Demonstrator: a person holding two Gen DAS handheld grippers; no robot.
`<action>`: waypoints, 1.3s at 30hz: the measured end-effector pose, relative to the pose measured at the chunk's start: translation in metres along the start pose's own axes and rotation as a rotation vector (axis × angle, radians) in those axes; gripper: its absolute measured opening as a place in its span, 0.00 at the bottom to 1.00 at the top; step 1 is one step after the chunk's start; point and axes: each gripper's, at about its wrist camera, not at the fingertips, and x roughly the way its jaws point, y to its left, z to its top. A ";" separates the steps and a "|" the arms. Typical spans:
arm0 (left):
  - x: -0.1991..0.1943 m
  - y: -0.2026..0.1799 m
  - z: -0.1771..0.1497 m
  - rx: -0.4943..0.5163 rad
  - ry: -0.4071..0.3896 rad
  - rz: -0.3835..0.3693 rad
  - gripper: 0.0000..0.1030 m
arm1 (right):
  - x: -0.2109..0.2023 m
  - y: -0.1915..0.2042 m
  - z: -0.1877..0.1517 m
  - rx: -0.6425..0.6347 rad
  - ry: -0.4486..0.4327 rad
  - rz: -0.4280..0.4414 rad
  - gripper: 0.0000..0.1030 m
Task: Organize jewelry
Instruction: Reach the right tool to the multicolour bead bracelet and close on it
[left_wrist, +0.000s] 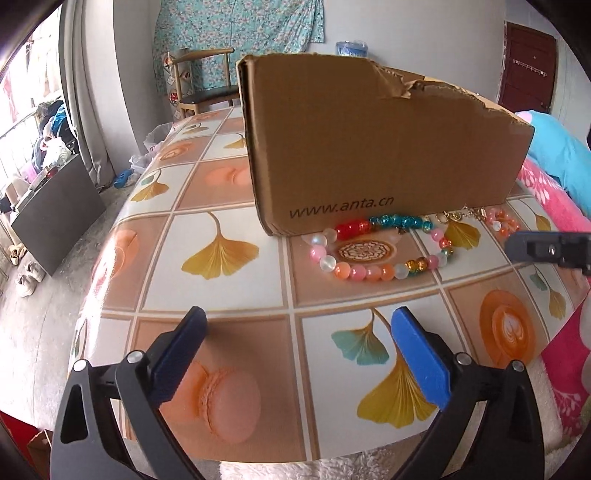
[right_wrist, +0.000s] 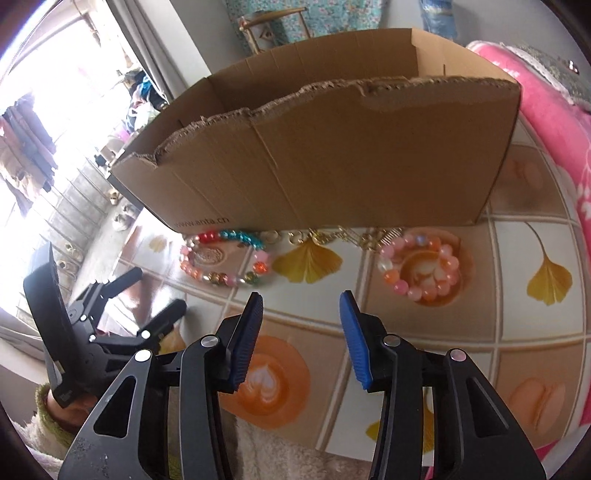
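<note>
Cardboard box (right_wrist: 325, 155) hides gold chain (right_wrist: 343, 234) partly; left gripper (left_wrist: 299, 328), right gripper (right_wrist: 301, 317) agape, empty.

The cardboard box (left_wrist: 369, 147) is matt brown corrugated paperboard, its top edge torn rough. The worktop (left_wrist: 229, 177) wears a smooth, glossy printed covering. The large bracelet (left_wrist: 376, 271) has shiny glass-like beads, some frosted; the small bracelet (right_wrist: 421, 266) at its three o'clock looks the same. Between them a gold chain (right_wrist: 332, 236) gleams like metal. The blanket (left_wrist: 554, 206) is fluffy pink cloth.
</note>
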 end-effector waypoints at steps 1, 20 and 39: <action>0.000 -0.001 0.000 -0.003 -0.004 0.001 0.96 | 0.001 0.002 -0.002 0.002 -0.004 0.007 0.41; 0.003 0.010 0.032 -0.059 0.034 -0.181 0.78 | 0.038 0.025 0.015 -0.053 0.026 0.059 0.28; 0.017 -0.014 0.045 0.045 0.081 -0.073 0.14 | 0.065 0.048 0.017 -0.101 0.063 0.030 0.12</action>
